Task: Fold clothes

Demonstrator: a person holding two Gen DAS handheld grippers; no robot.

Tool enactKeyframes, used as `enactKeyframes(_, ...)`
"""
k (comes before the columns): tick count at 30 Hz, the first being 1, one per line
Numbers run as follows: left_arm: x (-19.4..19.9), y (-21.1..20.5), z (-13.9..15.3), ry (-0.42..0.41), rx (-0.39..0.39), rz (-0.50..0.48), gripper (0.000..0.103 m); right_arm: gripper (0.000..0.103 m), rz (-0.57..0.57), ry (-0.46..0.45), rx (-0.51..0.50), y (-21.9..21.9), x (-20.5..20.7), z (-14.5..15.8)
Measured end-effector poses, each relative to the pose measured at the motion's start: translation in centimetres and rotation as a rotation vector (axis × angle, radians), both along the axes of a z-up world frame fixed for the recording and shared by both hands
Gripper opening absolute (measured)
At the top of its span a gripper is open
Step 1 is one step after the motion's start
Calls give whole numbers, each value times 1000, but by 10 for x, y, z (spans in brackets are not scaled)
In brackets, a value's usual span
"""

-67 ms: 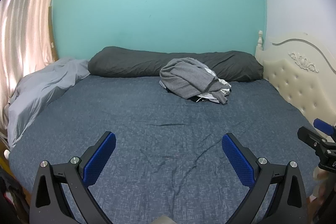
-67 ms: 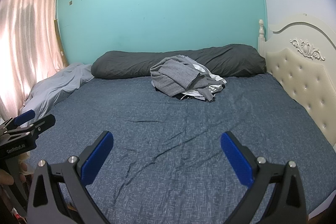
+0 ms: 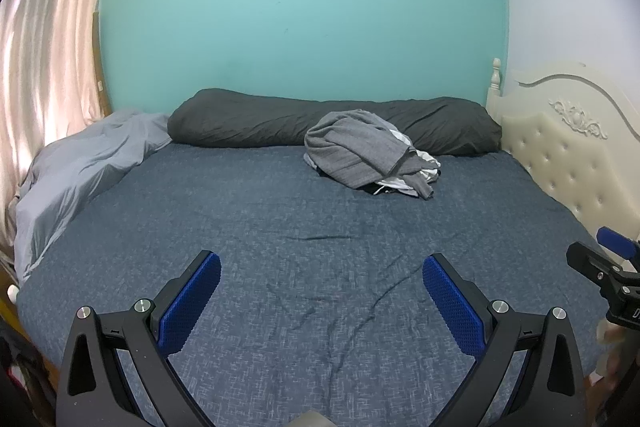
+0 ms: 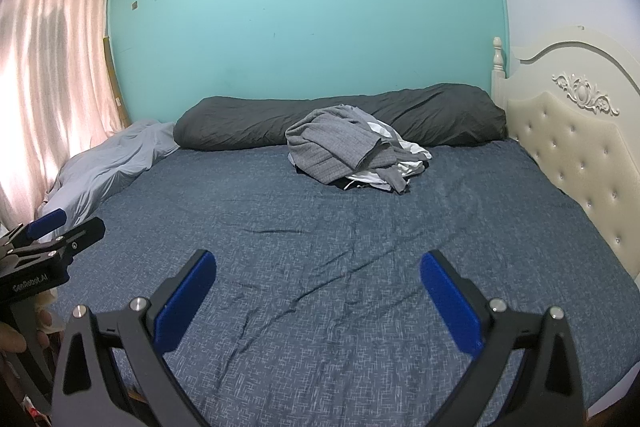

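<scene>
A: Where are the clothes?

B: The pile of clothes [image 3: 366, 157] sits on the bed [image 3: 304, 267], near the far edge, a bit toward the headboard [image 3: 568, 155] side; it touches the long dark pillow [image 3: 260, 125] behind it; a grey top lies over the rest, and some white and black cloth peeks out at the bottom.

A: Are the tongs holding anything?

B: No; the left gripper [image 3: 321, 277] is spread wide with nothing in it; the right gripper [image 4: 317, 275] is spread wide too, and only the blue sheet shows between its fingers [image 4: 448, 301]; both hang over the near edge of the bed, well apart from the pile.

A: So what comes first?

B: I think the first job is to reach across and take one piece off the top; nothing is folded yet.

A: How do we do that well?

B: Go for the grey top, since it lies over the others; pinch a loose edge of it, not the middle lump, so only one piece comes up; keep the fingers off the sheet, or it may bunch up too; then bring the top to the big flat middle of the bed, where there is room to lay it out.

A: Anything to watch?

B: The light grey blanket [image 3: 80, 171] is heaped along the curtain [image 3: 44, 67] side; stay away from it.
</scene>
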State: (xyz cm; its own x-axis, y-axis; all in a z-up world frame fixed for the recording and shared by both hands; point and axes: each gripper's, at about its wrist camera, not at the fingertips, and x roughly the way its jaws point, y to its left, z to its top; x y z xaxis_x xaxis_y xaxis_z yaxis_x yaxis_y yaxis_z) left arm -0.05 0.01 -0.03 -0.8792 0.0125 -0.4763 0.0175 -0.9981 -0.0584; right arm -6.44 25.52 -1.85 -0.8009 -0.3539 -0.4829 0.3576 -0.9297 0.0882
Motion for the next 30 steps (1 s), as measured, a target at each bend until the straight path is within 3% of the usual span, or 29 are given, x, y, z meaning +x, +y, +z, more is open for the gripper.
enactKeyframes(30,-3,5,5,-6,-6,17,103,103,3,-5,-4,0,0,-2)
